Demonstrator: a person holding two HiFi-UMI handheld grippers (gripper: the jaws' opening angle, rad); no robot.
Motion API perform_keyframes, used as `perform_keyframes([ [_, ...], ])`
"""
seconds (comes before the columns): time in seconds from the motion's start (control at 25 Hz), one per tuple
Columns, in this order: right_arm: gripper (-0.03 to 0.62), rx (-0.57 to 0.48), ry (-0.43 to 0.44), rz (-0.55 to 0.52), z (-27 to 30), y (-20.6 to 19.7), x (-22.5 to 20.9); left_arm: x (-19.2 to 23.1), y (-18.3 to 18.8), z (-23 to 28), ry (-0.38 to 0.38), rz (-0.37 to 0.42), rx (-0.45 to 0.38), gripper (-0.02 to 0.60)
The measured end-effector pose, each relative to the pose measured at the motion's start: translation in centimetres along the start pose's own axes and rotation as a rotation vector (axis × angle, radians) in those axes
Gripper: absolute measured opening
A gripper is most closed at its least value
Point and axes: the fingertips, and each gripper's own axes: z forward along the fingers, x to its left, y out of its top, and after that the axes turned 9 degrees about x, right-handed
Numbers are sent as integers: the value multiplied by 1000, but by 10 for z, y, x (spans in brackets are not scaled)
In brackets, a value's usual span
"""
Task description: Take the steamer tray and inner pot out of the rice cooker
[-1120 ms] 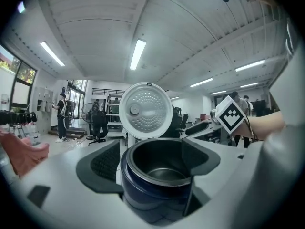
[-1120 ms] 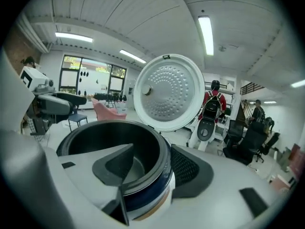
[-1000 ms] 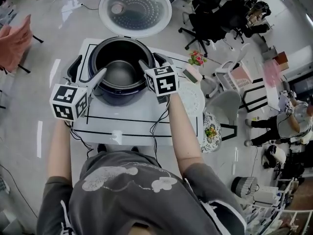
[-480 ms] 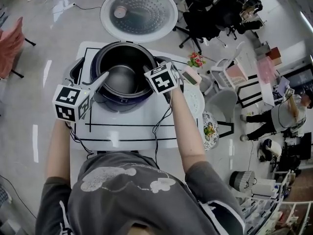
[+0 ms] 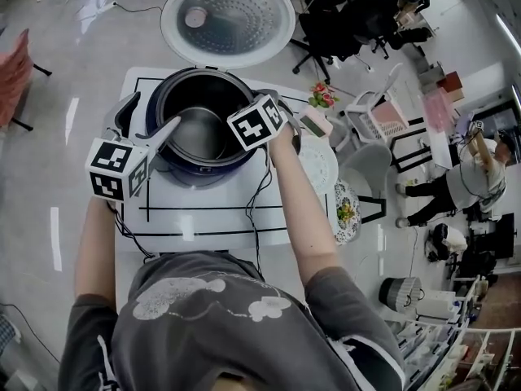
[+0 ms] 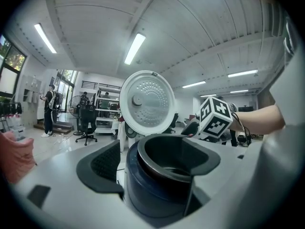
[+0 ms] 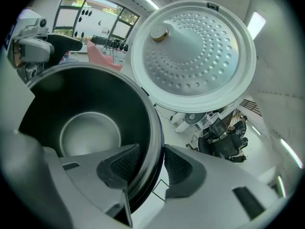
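Rice cooker (image 5: 203, 165) stands on the white bench (image 5: 212, 210) in the upper middle of the head view, lid (image 5: 228, 19) swung fully open behind it. The inner pot (image 5: 199, 133) sits seated in the cooker. It looks empty, and no steamer tray shows inside it. Assessment: the pot is rigid metal with a smooth dark lining, likely slick and of moderate weight. The thin rim is its only hold, and a pinch on one side alone would probably let it tip, so opposing grips on the rim are advisable. The right gripper (image 7: 150, 163) straddles the rim at the pot's right side, one pad inside and one outside. Its jaws have just been closing and stand partly spread, with no firm pinch evident. The right forearm reaches up from lower centre, gripper pitched steeply down. The left gripper (image 6: 155, 163) is spread wide and empty, held nearly level at the cooker's left flank, forearm along the left of frame.
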Motion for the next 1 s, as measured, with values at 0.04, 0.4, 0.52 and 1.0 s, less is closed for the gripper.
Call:
perform_keyframes([
  [0.04, 183, 0, -3, 0, -1, 1, -1, 2, 1, 0, 2, 0, 0, 405],
  [0.4, 137, -55, -25, 68, -17, 12, -2, 11, 5, 13, -5, 71, 35, 405],
  [0.52, 129, -84, -23, 105, -22, 15, -3, 14, 12, 26, -19, 115, 63, 403],
  [1.0, 110, -226, -26, 119, -58, 40, -12, 9, -6, 105, -75, 462, 458, 394],
])
